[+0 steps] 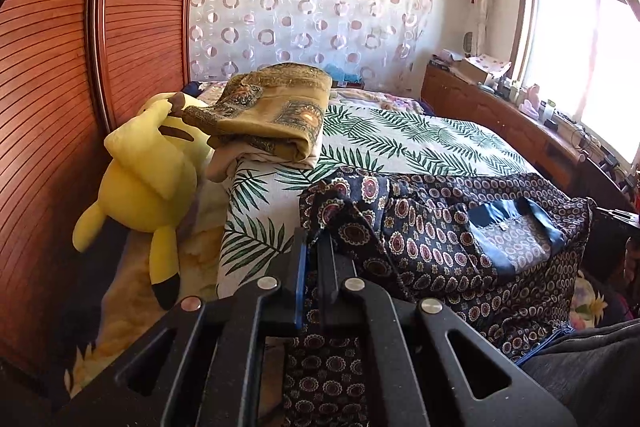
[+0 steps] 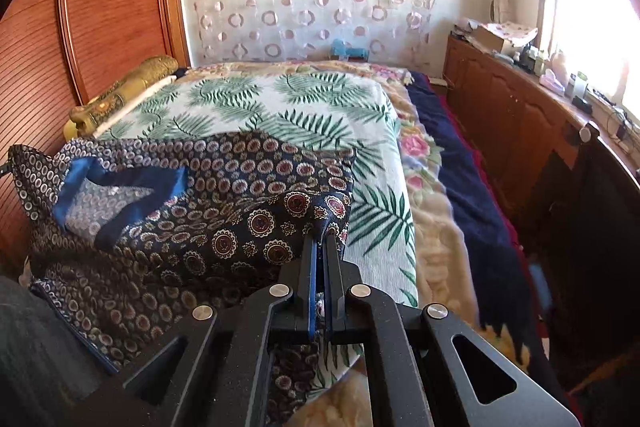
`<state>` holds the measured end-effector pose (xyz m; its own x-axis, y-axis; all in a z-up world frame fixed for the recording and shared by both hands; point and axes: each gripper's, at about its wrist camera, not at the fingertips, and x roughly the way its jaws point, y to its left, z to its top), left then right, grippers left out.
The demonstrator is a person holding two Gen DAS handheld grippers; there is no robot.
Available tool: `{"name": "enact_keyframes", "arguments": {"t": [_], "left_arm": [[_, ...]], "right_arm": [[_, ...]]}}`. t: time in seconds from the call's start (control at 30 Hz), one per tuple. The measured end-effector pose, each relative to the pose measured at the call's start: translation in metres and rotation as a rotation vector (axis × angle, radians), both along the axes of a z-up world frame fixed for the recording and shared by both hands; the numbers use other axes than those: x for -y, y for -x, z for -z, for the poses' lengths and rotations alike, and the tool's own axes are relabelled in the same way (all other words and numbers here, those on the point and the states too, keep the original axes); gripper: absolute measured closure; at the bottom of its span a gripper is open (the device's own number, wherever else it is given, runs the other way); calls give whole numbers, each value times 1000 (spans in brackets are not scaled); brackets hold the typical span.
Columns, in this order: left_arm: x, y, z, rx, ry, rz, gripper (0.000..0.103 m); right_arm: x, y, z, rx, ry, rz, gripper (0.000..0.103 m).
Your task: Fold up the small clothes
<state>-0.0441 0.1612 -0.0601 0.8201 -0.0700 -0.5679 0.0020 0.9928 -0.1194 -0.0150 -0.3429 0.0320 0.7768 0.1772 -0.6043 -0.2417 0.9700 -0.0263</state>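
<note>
A small dark navy garment (image 1: pixel 460 239) with round medallion print and a blue-trimmed neck opening lies bunched near the front of the leaf-print sheet (image 1: pixel 420 143). My left gripper (image 1: pixel 314 239) is shut on the garment's left edge, cloth pinched between the fingers. In the right wrist view the same garment (image 2: pixel 192 211) spreads to the left, and my right gripper (image 2: pixel 320 243) is shut on its right corner, lifted slightly off the sheet (image 2: pixel 304 107).
A yellow plush toy (image 1: pixel 148 179) and a folded gold patterned blanket (image 1: pixel 272 115) sit at the bed's left by the wooden headboard (image 1: pixel 60 107). A wooden dresser (image 2: pixel 512 99) with clutter runs along the right under the window. A floral blanket (image 2: pixel 432 187) edges the bed.
</note>
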Motion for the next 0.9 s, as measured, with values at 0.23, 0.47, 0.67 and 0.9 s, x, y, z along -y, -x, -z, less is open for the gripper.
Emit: {"name": "enact_keyframes", "arguments": {"t": [0.23, 0.47, 0.67, 0.9], "left_arm": [[5, 5, -17, 57, -24, 51, 58], [7, -16, -33, 91, -19, 74, 24], [7, -65, -35, 43, -20, 81, 23], [0, -117, -23, -64, -26, 91, 23]], "right_arm": [[0, -3, -9, -11, 15, 0, 98], [6, 2, -32, 49, 28, 6, 72], [5, -7, -50, 99, 41, 16, 54], [0, -62, -43, 62, -14, -11, 54]]}}
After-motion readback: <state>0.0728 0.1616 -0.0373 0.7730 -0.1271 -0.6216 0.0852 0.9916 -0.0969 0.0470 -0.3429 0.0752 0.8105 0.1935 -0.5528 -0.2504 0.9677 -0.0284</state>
